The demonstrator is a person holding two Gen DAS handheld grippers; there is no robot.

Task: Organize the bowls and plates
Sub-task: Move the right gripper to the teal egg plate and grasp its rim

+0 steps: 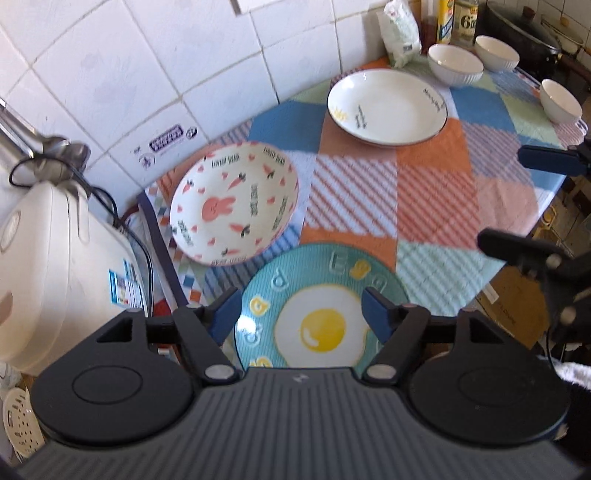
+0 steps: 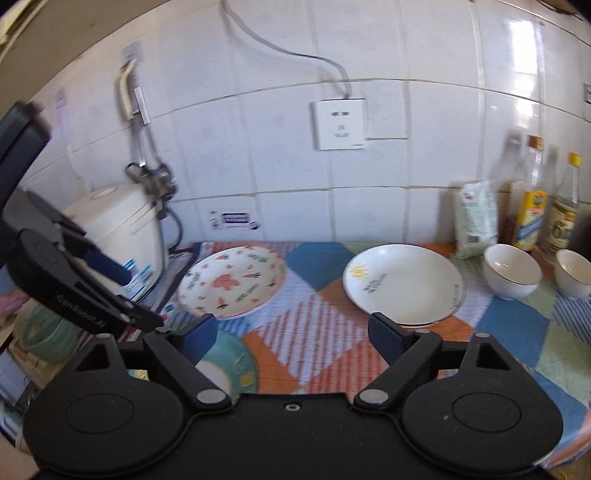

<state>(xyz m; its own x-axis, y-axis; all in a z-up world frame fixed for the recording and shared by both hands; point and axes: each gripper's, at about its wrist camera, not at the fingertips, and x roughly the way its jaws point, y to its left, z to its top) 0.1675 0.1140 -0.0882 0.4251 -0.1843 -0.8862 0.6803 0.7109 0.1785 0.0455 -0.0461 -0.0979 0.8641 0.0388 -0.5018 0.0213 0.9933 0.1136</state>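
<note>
- I am working in a kitchen with white wall tiles [image 2: 280,177], at a table [image 1: 436,206] covered by a cloth of many colours.
- A white rice cooker [image 1: 55,266] is sitting at the left end of the table, by the wall.
- My left gripper [image 1: 299,314] is hanging over the teal egg plate [image 1: 314,295] at the near edge. Its jaws are standing apart and nothing is between them.
- My right gripper [image 2: 291,332] is also spread wide and holding nothing. It is floating over the cloth.
- The bunny bowl [image 1: 234,203] with carrots on it is lying near the wall, just beyond the egg plate.
- The white plate [image 1: 388,107] with a small sun on it is lying farther along the table, apart from the bunny bowl.
- Three small white bowls are standing past the white plate: two [image 1: 456,64] [image 1: 496,51] close together near the bottles [image 1: 456,20], and one [image 1: 559,101] alone near the table's edge.
- A white bag [image 2: 474,221] is standing by the wall next to the bottles.
</note>
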